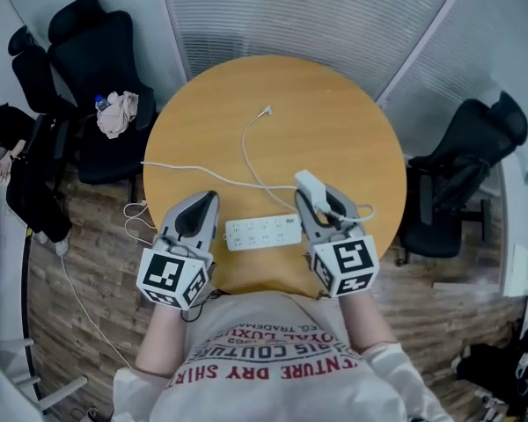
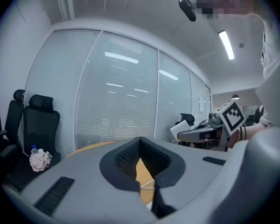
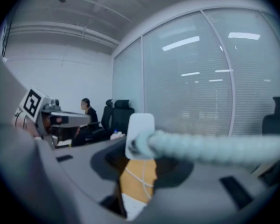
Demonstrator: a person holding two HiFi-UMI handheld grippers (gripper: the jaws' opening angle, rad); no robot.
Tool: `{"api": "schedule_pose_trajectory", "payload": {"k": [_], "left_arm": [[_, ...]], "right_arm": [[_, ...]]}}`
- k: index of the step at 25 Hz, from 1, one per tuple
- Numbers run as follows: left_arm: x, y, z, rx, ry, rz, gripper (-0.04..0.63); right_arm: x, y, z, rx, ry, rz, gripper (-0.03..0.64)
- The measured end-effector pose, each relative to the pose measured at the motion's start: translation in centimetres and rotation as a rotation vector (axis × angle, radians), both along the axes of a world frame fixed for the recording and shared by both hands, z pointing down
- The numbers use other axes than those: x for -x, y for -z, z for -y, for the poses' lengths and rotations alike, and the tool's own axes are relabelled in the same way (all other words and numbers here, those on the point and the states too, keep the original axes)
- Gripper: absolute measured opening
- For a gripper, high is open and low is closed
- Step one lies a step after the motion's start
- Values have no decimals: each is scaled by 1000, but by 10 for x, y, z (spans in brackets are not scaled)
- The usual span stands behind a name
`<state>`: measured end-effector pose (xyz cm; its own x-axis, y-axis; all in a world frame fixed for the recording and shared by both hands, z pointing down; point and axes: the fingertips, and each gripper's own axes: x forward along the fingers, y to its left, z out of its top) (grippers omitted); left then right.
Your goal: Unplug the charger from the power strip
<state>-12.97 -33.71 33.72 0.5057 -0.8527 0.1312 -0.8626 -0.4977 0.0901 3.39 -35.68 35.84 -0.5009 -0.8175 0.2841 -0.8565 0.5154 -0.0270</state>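
Note:
A white power strip (image 1: 262, 232) lies on the round wooden table (image 1: 334, 121), near its front edge. Both grippers hang above it, pointing almost level. My right gripper (image 1: 315, 199) is shut on the white charger (image 1: 310, 185), which is clear of the strip. In the right gripper view the charger (image 3: 140, 127) stands between the jaws, and its cable (image 3: 214, 146) runs off to the right. The thin white cable (image 1: 246, 152) trails across the table to a loose plug end (image 1: 266, 111). My left gripper (image 1: 201, 207) is shut and holds nothing; its pads (image 2: 130, 164) meet.
The strip's own cord (image 1: 185, 170) runs left over the table edge to the floor. Black office chairs stand at the left (image 1: 97, 60), one holding a cloth and a bottle (image 1: 116, 112), and at the right (image 1: 462, 178). Blinded glass walls lie behind. A person (image 1: 0, 139) sits far left.

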Motion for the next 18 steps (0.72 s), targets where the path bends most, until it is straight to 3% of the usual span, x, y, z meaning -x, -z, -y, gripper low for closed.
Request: {"api": "schedule_pose_trajectory", "payload": {"k": [5,18], "left_arm": [[9,10,-1,-38,37,-3,29],[-3,5,1,-10,33,13,29]], "right_arm": [[1,10,-1,-21,5,10,155],[2,6,-2,4,24,21,153]]}}
